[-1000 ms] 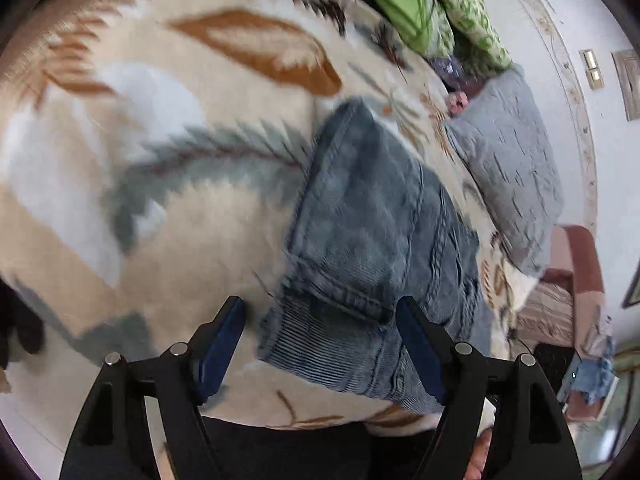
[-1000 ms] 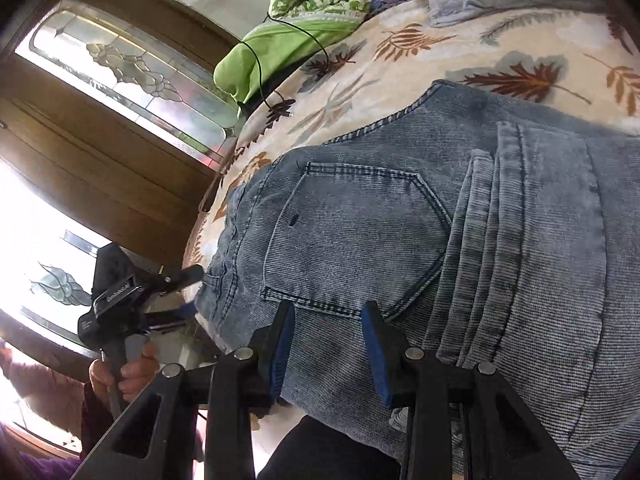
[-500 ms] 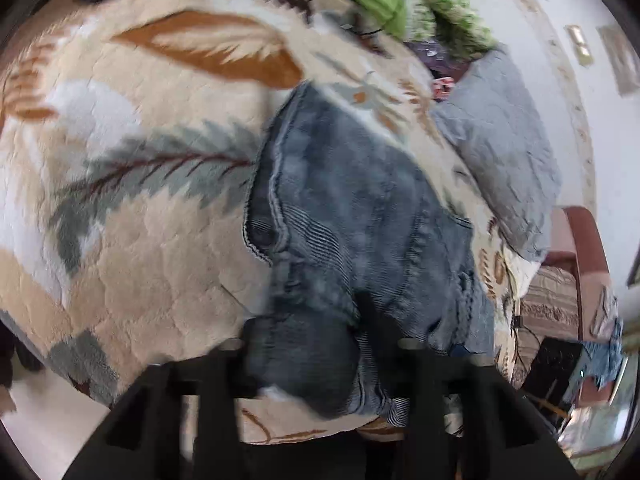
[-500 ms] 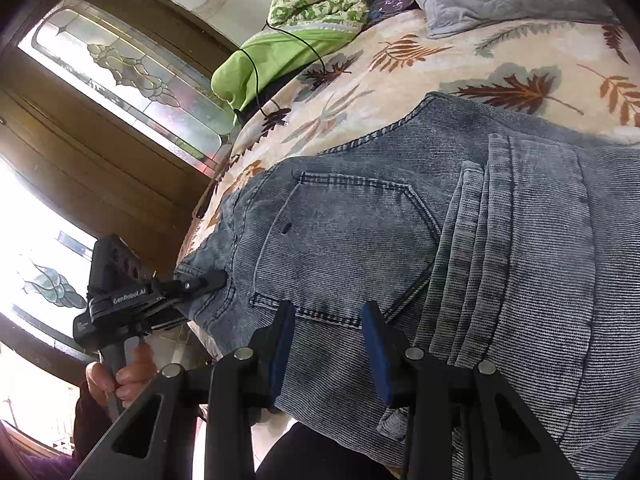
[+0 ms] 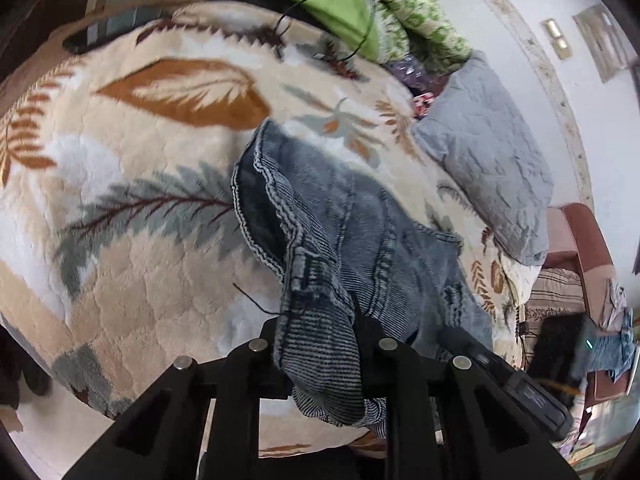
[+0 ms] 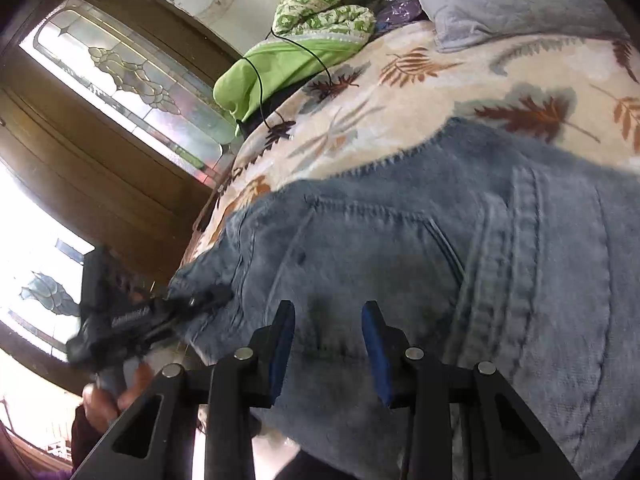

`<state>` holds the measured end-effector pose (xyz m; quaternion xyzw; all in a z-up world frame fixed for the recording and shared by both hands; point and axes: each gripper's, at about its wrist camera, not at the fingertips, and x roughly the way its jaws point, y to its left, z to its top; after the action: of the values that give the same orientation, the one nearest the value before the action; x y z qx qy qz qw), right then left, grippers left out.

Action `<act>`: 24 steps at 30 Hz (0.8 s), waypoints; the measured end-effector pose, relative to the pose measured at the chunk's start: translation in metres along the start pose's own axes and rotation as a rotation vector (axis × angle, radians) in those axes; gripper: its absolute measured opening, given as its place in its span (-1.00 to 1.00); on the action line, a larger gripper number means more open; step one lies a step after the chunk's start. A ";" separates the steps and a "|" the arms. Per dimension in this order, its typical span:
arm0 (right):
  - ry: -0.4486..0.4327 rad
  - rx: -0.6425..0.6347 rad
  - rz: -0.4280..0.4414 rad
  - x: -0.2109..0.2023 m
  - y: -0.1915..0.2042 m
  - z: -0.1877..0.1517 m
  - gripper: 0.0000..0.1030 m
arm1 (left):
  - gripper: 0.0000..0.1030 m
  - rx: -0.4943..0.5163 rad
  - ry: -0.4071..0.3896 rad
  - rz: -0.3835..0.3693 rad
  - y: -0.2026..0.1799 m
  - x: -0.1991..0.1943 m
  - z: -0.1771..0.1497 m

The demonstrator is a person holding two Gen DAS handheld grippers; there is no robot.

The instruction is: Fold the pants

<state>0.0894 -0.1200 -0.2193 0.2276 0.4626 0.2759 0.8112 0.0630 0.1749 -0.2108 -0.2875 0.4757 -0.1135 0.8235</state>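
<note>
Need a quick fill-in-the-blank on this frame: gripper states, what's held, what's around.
1. The left gripper is shut on the ____ of the jeans.
2. The right gripper hovers over the jeans with its jaws ____.
3. The jeans lie on a blanket printed with ____.
4. The pillow beside the jeans is ____.

Missing: edge; open; leaves; grey

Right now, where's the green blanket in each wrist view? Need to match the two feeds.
Left wrist: green blanket at top centre, past the far edge of the leaf-print bedspread.
Right wrist: green blanket upper centre-left, beside the stained-glass door.
Shared landmark: the thin black cable draped over it, seen in both.
</note>
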 end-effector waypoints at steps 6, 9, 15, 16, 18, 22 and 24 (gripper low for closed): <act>0.087 0.033 -0.031 0.029 -0.005 0.000 -0.24 | -0.61 0.147 -0.053 0.000 -0.045 -0.024 -0.005; 0.065 0.058 0.046 0.015 -0.007 -0.002 -0.25 | -0.61 0.218 -0.069 -0.013 -0.074 -0.034 -0.009; 0.014 0.058 0.168 -0.015 -0.002 -0.005 -0.26 | -0.61 0.377 -0.086 -0.028 -0.147 -0.043 -0.030; -0.001 0.050 0.179 -0.023 0.000 -0.007 -0.26 | -0.61 0.402 -0.087 -0.027 -0.158 -0.043 -0.033; -0.031 0.054 0.211 -0.042 -0.005 -0.009 -0.26 | -0.61 0.456 -0.079 -0.032 -0.183 -0.041 -0.041; -0.105 0.075 0.264 -0.089 -0.021 -0.012 -0.26 | -0.61 0.561 -0.048 -0.038 -0.235 -0.028 -0.056; -0.141 0.082 0.249 -0.115 -0.034 -0.016 -0.26 | -0.60 0.610 -0.025 -0.050 -0.262 -0.017 -0.064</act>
<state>0.0351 -0.2188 -0.1764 0.3348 0.3837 0.3386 0.7912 0.0225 -0.0531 -0.0707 -0.0399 0.4021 -0.2679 0.8746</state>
